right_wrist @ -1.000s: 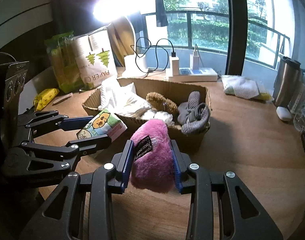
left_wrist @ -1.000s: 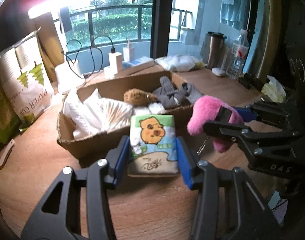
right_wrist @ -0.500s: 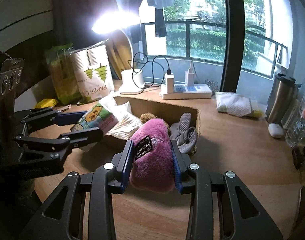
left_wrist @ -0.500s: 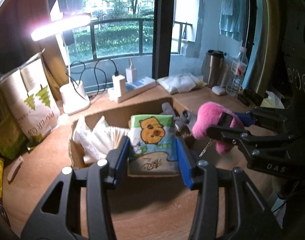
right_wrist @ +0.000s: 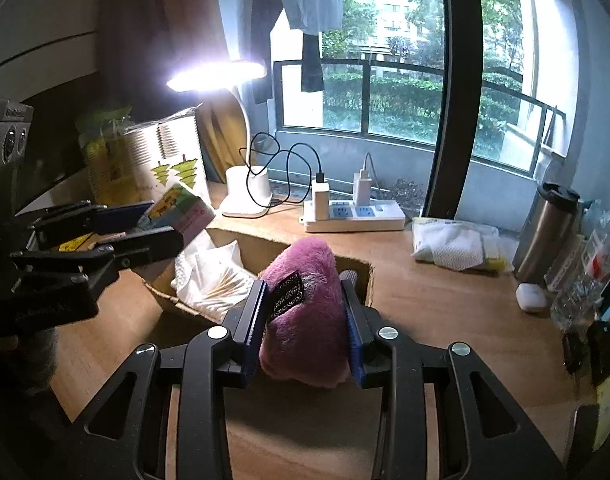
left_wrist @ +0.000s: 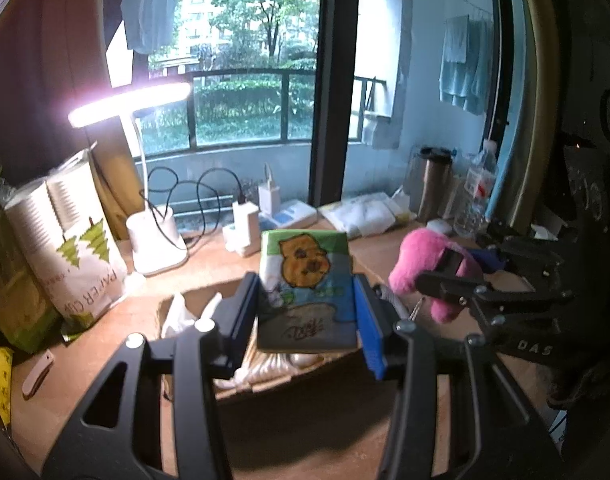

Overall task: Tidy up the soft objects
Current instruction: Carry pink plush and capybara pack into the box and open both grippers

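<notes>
With the left claw (left_wrist: 307, 312) clamped on the tissue pack (left_wrist: 307, 280) and the right claw (right_wrist: 303, 322) pinching the pink plush (right_wrist: 305, 312), both above the cardboard box (right_wrist: 265, 250) on the worktop (right_wrist: 445, 320), lower each into free space inside before releasing.

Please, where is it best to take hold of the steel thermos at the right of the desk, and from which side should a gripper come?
Grip the thermos around the middle of its steel body, below the dark lid. It stands upright and is round, so level jaws fit it. Probably come from the open desk side, since the bottles crowd its right.
</notes>
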The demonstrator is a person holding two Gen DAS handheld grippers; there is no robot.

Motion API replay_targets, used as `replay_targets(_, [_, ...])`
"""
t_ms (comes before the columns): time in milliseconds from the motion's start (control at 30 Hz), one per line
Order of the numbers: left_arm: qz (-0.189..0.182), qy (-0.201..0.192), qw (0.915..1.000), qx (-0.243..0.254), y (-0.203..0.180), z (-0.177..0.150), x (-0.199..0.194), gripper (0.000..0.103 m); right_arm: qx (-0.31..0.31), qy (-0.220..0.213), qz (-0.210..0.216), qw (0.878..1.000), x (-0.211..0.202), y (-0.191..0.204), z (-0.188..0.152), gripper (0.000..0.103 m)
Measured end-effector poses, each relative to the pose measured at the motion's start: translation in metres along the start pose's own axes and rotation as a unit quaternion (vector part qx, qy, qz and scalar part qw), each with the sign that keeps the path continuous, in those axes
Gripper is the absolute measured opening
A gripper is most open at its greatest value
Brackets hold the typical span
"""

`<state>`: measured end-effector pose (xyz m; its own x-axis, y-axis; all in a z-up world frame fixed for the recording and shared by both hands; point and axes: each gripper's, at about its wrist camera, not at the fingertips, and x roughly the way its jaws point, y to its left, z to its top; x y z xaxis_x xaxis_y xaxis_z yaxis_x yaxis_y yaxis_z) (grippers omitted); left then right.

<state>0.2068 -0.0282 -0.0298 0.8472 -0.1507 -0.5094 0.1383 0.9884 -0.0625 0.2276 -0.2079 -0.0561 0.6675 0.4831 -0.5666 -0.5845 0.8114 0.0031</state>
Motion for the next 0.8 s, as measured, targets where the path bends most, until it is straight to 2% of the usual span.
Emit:
replay_targets(200, [-0.001, -0.030, 0.9996, 0.003, 0.009, 0.020, 0.000, 0.048, -0.012, -0.005, -0.006, 1.000, 0.008, 0.000, 0.013, 0.037])
replay_targets(333, [-0.005, -0.035, 0.9994, -0.005, 0.016, 0.025, 0.005, 0.048, -0.014, -0.007, -0.006, 1.000, 0.015, 0.001, 0.020, 0.037])
replay_targets(800, [-0.019, 0.025, 0.9988, -0.037, 0.027, -0.004, 0.052, 0.048, -0.005, 0.032, -0.003, 0.999, 0.057, -0.005, 0.012, 0.037])
